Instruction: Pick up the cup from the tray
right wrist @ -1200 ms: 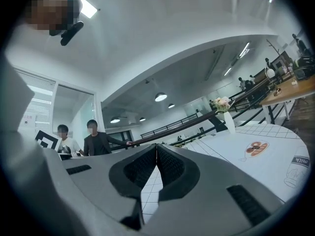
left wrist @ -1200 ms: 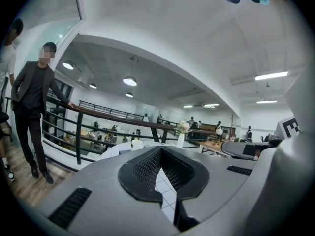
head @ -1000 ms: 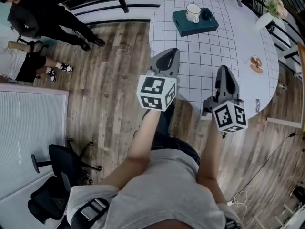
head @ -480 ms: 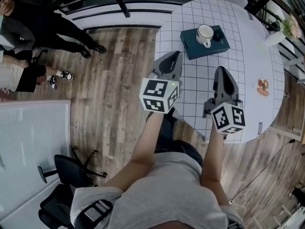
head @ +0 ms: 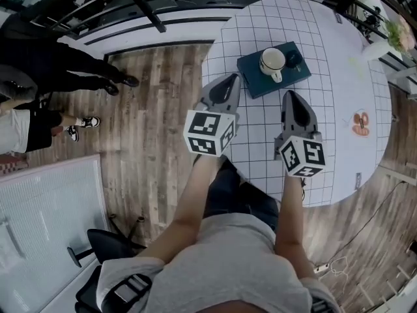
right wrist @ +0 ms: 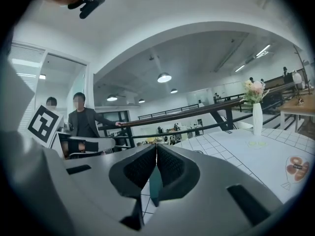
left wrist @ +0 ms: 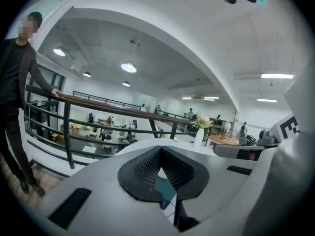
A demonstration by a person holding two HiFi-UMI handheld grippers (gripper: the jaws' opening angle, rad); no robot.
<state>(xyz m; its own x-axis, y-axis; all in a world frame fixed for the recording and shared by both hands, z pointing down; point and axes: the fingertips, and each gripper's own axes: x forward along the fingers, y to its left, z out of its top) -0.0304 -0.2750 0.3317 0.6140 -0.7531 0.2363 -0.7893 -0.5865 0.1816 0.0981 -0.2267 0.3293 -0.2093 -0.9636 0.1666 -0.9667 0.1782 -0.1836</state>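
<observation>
A white cup [head: 272, 62] with a handle stands on a dark teal tray [head: 254, 80] on the round white gridded table [head: 339, 51]. A small dark object [head: 294, 59] sits on the tray beside the cup. My left gripper [head: 232, 79] is shut and empty, its tip over the table's near left edge, short of the tray. My right gripper [head: 287, 96] is shut and empty too, just in front of the tray's near side. In the left gripper view the jaws [left wrist: 160, 151] meet; a sliver of teal tray [left wrist: 164, 188] shows below them. The right gripper view shows closed jaws [right wrist: 156, 151].
A white vase with flowers [head: 378, 41] stands at the table's far right, and an orange-brown item [head: 359, 122] lies on its right side. A dark railing [head: 150, 5] runs behind the table. People stand at the left [head: 39, 77]. An office chair [head: 104, 253] is behind me.
Both grippers have moved forward together over the table toward the tray, which now lies much closer to their tips. Both stay shut.
</observation>
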